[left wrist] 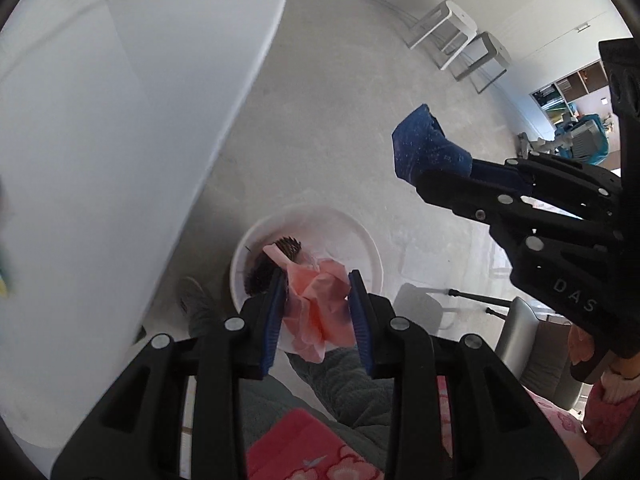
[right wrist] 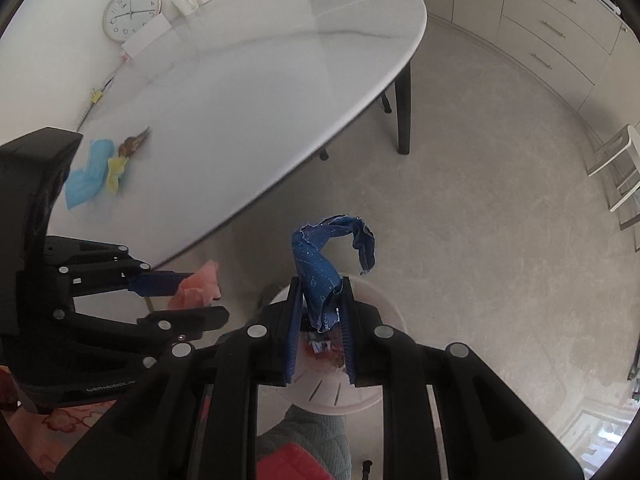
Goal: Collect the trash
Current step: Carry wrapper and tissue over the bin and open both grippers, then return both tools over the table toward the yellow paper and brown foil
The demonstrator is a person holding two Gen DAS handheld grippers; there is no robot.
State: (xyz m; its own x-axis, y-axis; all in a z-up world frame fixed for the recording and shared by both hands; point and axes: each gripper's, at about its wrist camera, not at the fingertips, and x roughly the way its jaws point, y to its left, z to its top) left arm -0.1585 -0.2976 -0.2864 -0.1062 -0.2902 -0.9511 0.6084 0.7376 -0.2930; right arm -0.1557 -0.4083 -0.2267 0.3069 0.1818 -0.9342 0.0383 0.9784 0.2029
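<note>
My left gripper [left wrist: 317, 280] points down, shut on a crumpled pink paper [left wrist: 320, 308]. It hangs over a round white bin [left wrist: 372, 256] on the floor, which holds a brown spiky piece [left wrist: 272, 264]. My right gripper [right wrist: 322, 286] is shut on a dark blue speckled wrapper [right wrist: 316, 256] above the same bin [right wrist: 394, 308]. In the left wrist view, the right gripper [left wrist: 440, 172] and its blue wrapper [left wrist: 424, 144] are up and to the right. In the right wrist view, the left gripper [right wrist: 200, 298] with the pink paper [right wrist: 200, 284] is at the left.
A white oval table [right wrist: 240, 100] stands beside the bin. On it lie a light blue wrapper [right wrist: 86, 174], a yellow scrap [right wrist: 116, 170], a brown scrap [right wrist: 136, 142] and a clock [right wrist: 132, 12]. Stools [left wrist: 452, 24] and cabinets [right wrist: 552, 28] line the far walls. A person's legs [left wrist: 348, 384] stand below.
</note>
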